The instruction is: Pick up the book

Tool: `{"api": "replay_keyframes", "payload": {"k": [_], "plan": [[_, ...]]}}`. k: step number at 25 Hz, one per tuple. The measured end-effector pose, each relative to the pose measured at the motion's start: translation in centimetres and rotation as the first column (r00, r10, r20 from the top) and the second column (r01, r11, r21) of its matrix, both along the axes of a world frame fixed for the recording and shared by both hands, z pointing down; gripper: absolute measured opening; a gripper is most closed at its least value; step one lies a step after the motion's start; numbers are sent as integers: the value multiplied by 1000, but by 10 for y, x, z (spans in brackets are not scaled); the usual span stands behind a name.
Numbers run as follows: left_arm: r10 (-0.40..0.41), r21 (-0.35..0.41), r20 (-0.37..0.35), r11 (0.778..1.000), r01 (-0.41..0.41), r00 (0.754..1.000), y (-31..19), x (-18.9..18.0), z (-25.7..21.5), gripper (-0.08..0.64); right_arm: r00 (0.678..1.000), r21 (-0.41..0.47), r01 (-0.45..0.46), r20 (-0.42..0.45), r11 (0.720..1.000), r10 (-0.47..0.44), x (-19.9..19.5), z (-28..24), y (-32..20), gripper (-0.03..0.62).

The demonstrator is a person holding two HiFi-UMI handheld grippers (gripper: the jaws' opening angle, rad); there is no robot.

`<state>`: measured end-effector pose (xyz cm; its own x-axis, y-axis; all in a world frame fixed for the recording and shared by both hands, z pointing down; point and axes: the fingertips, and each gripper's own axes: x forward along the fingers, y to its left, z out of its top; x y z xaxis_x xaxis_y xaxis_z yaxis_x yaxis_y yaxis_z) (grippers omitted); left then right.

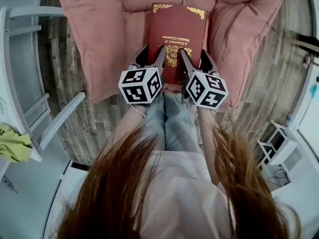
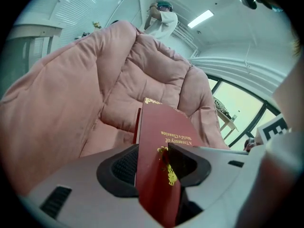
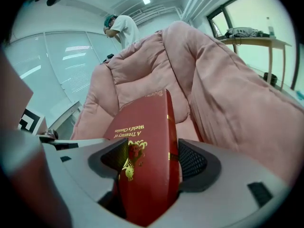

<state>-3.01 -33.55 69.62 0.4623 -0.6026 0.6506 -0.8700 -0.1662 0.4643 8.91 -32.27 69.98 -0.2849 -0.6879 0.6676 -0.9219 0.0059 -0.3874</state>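
A dark red hardback book [image 1: 175, 34] with gold lettering is held above the seat of a pink padded armchair [image 1: 94, 39]. My left gripper [image 1: 152, 59] is shut on the book's near left corner, and my right gripper [image 1: 197, 59] is shut on its near right corner. In the left gripper view the book [image 2: 159, 160] stands edge-on between the dark pads. From the right gripper view, the book's [image 3: 145, 165] spine side fills the gap between the pads. The far end of the book points toward the chair's backrest.
The armchair's thick arms [image 1: 249, 39] rise on both sides of the book. A white frame [image 1: 35, 113] stands at the left and a white rack [image 1: 279, 148] at the right on the wooden floor. A person in white [image 3: 121, 30] stands behind the chair.
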Motion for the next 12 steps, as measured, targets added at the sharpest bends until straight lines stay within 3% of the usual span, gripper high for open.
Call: {"api": "replay_keyframes", "payload": {"k": [12], "plan": [[-58, 100, -13, 993, 59, 998, -24, 8, -112, 179, 998, 102, 58, -36, 993, -55, 8, -113, -32, 330]]}}
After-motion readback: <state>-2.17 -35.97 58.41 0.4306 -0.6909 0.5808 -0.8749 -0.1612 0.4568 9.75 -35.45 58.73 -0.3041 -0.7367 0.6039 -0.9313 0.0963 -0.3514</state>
